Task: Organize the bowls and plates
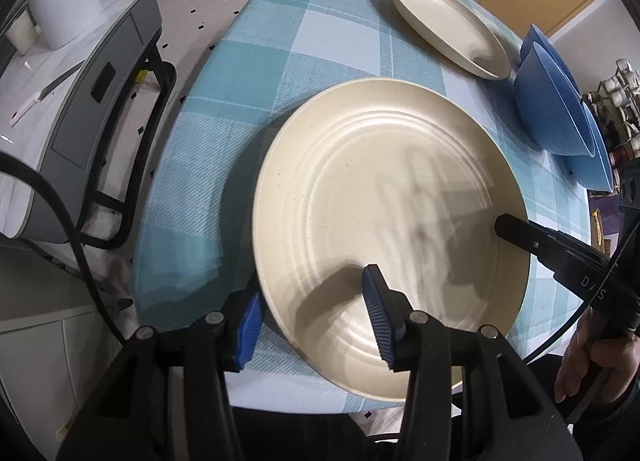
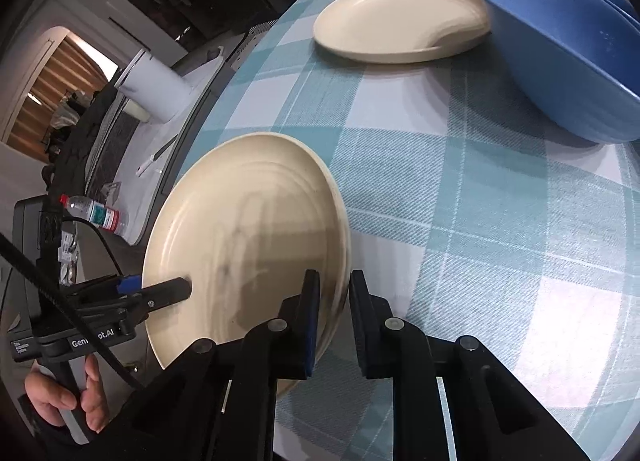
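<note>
Two cream plates and two blue bowls sit on the checked tablecloth point(image 1: 248, 73).

From the left wrist view, the near plate point(image 1: 384, 221) lies by the table's near edge, towards its left side. It looks stiff, glazed and fairly heavy, likely ceramic, so it should be slippery and would chip if dropped; the raised rim is the sensible place to take hold. The left gripper point(image 1: 316, 317) has its blue ribbed pads spread wide across that rim, one finger over the plate's face and the other outside the edge, not yet pinching. The far plate point(image 1: 448, 25) rests near the table's far edge, with the stacked bowls point(image 1: 552, 105) along the right edge just beside it. The right gripper's finger tip reaches over the plate's right rim, and white letters on its body read "DAS", partly cut off.

From the right wrist view, the near plate point(image 2: 248, 237) appears tilted, its left side seemingly raised off the cloth. The right gripper point(image 2: 334, 317) straddles its rim with the jaws narrow; whether they press the rim cannot be told. The left gripper's body carries "Gen…ot.AI", with a cable crossing the middle letters, plus a small label too fine to read. A bottle point(image 2: 94, 213) with a red and green label lies off the table; its text is unreadable.
</note>
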Motion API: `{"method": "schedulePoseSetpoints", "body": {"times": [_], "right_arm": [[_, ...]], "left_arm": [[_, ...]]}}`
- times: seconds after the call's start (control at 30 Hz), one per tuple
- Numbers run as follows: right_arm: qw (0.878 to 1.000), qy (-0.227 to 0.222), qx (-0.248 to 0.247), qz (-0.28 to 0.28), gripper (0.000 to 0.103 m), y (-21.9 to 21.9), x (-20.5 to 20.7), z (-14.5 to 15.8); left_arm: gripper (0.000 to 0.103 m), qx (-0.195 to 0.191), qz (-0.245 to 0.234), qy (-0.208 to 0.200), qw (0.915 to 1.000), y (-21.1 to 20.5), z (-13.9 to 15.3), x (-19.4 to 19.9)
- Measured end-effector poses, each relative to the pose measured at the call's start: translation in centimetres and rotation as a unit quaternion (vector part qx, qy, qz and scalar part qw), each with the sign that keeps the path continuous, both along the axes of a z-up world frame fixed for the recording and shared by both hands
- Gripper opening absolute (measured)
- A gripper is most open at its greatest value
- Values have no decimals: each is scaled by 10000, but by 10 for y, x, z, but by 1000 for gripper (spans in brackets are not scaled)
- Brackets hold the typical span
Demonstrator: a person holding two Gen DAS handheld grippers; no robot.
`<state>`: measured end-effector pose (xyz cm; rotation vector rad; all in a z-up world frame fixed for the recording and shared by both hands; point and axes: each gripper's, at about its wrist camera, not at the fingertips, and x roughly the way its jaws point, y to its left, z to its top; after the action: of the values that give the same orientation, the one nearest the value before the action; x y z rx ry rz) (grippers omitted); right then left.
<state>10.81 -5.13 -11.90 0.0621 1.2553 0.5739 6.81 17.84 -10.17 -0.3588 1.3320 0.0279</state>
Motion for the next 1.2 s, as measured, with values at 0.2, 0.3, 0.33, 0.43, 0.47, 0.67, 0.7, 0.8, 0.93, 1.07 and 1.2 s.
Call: {"method": "schedulePoseSetpoints", "body": {"times": [0.2, 0.3, 0.33, 0.43, 0.47, 0.67, 0.7, 0.8, 0.93, 1.07, 1.2], "right_arm": [[9999, -109, 22, 33, 17, -7, -1, 2], [9989, -467, -47, 61, 19, -13, -8, 11], [9982, -599, -55, 88, 20, -16, -11, 14], [9949, -1000, -5, 145, 25, -27, -23, 26], [9934, -1134, 28, 160, 30, -30, -27, 30], [9774, -2100, 159, 205, 53, -57, -57, 58], [9745, -2229, 164, 211, 56, -61, -62, 62], [9640, -2653, 113, 99, 69, -78, -75, 75], [9508, -3078, 265, -218, 78, -103, -91, 89], [9418, -3272, 445, -637, 83, -130, -100, 96], [9325, -3409, 632, -1009, 87, -154, -109, 103]], "left_arm": [[48, -276, 184, -66, 9994, 6, -4, 5], [50, -196, 266, -82, 9994, 8, -4, 1], [51, -112, 293, -69, 9995, 8, -3, 0], [51, 276, 422, -61, 9987, 9, 2, -6], [51, 356, 443, -102, 9983, 8, 4, -7], [51, 764, 470, -696, 9935, -3, 30, -20], [51, 817, 450, -805, 9924, -7, 34, -22], [52, 985, 318, -1218, 9871, -25, 53, -25], [67, 1058, 64, -1688, 9799, -51, 73, -24], [84, 1204, -180, -2368, 9639, -83, 96, -27], [85, 1201, -387, -2914, 9483, -115, 117, -27]]}}
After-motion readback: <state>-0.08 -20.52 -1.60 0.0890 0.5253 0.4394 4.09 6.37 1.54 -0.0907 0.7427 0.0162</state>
